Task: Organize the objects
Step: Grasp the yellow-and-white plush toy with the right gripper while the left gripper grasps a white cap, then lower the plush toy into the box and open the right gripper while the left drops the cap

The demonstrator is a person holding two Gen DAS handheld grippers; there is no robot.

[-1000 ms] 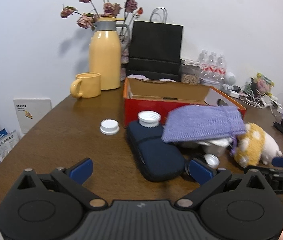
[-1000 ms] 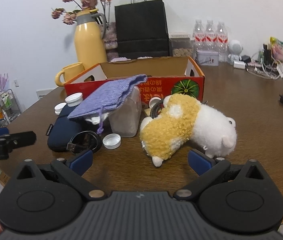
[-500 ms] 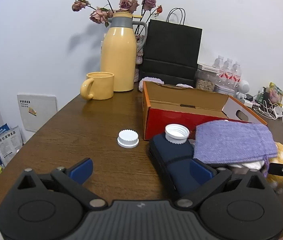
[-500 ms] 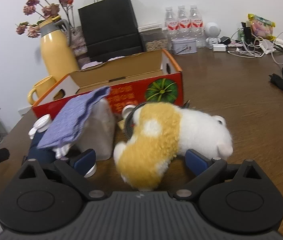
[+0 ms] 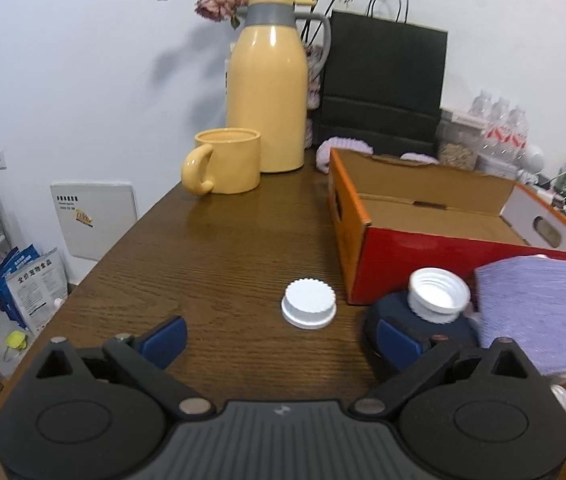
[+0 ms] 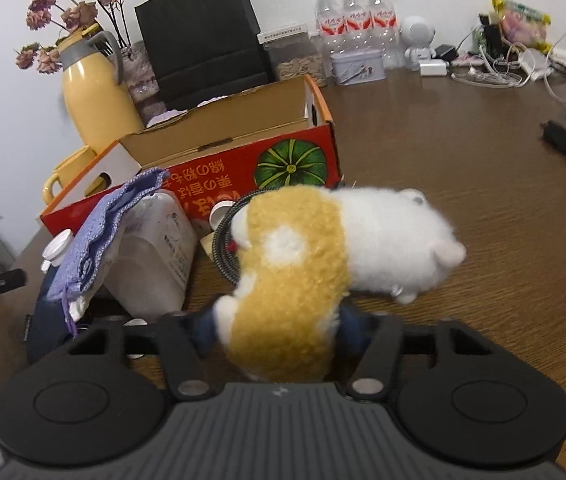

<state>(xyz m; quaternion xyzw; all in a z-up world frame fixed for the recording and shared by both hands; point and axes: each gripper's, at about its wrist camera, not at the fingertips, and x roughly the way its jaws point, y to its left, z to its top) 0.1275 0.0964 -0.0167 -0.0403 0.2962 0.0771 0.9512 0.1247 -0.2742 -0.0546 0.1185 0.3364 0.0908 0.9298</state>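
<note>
Right wrist | tongs [image 6: 275,330] apparently clamp plush toy [image 6: 323,256] rear

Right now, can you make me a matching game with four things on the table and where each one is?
Things:
1. Plush toy
2. Purple cloth
3. Yellow mug
4. Loose white cap

Places:
A. On the bare wood, ahead of the open left tongs
B. Beside the yellow jug
C. Squeezed between the right tongs
D. Draped over the plastic jar

Pairs: 1-C, 2-D, 3-B, 4-A
</note>
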